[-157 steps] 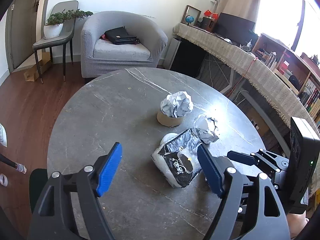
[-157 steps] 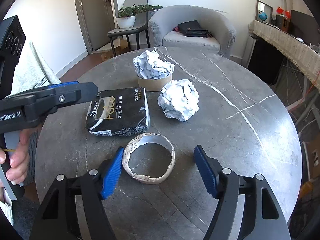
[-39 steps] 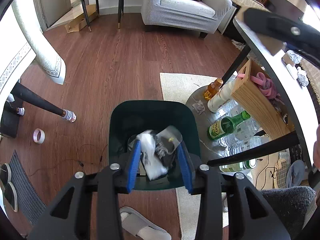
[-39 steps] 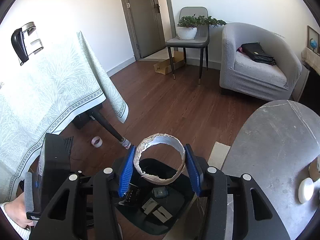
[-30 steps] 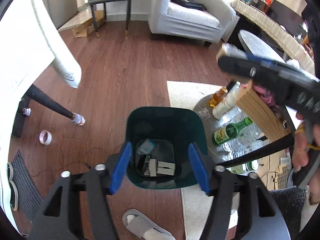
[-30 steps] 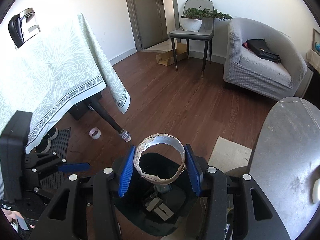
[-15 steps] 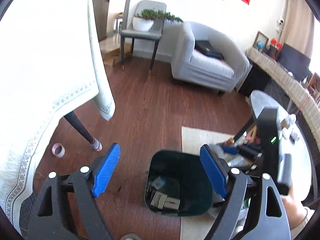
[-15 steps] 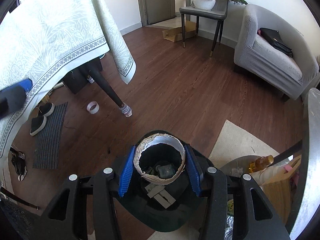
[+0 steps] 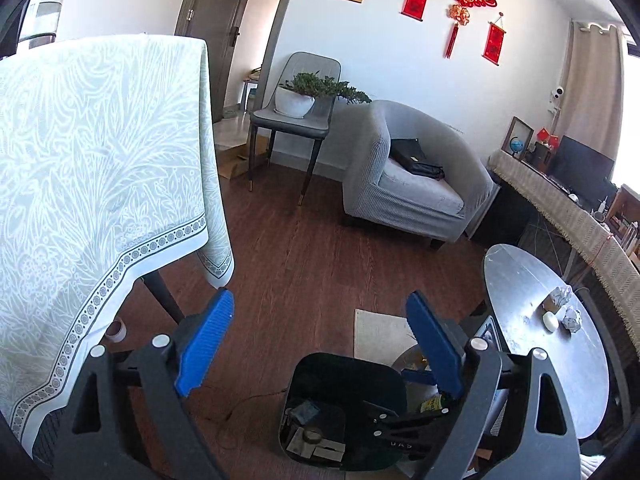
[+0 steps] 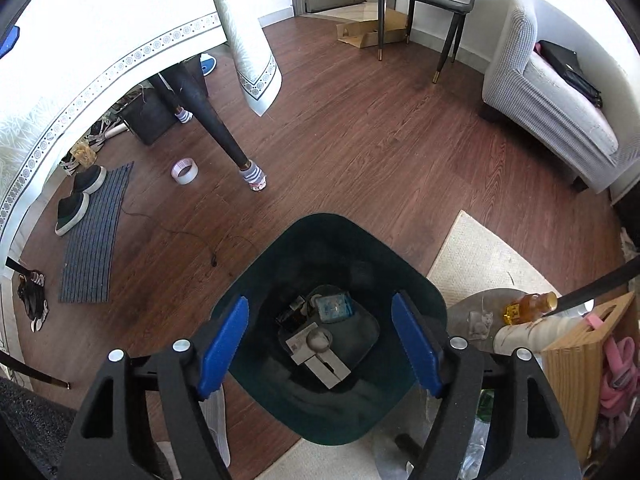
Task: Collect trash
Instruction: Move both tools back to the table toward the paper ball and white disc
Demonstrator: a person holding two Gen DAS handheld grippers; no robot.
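A dark green trash bin (image 10: pixel 332 236) stands on the wood floor with several pieces of trash in its bottom, among them the cardboard ring (image 10: pixel 318 340). My right gripper (image 10: pixel 320 344) hangs open and empty directly above the bin. My left gripper (image 9: pixel 320 344) is open and empty, raised above and left of the bin (image 9: pixel 344 376). The round grey table (image 9: pixel 532 280) at the right holds two crumpled paper balls (image 9: pixel 560 294) and a small white object (image 9: pixel 551 321).
A table with a pale green cloth (image 9: pixel 80 200) stands at the left, its dark leg (image 10: pixel 216 124) near the bin. A tape roll (image 10: pixel 184 171), shoes (image 10: pixel 76 200) and a mat lie on the floor. Bottles (image 10: pixel 528 306) and a wooden box (image 10: pixel 580 364) stand right of the bin. An armchair (image 9: pixel 408 192) is behind.
My right gripper opened and the cardboard ring dropped into the bin. My left gripper rose and tilted up, still open, after letting its trash fall in earlier.
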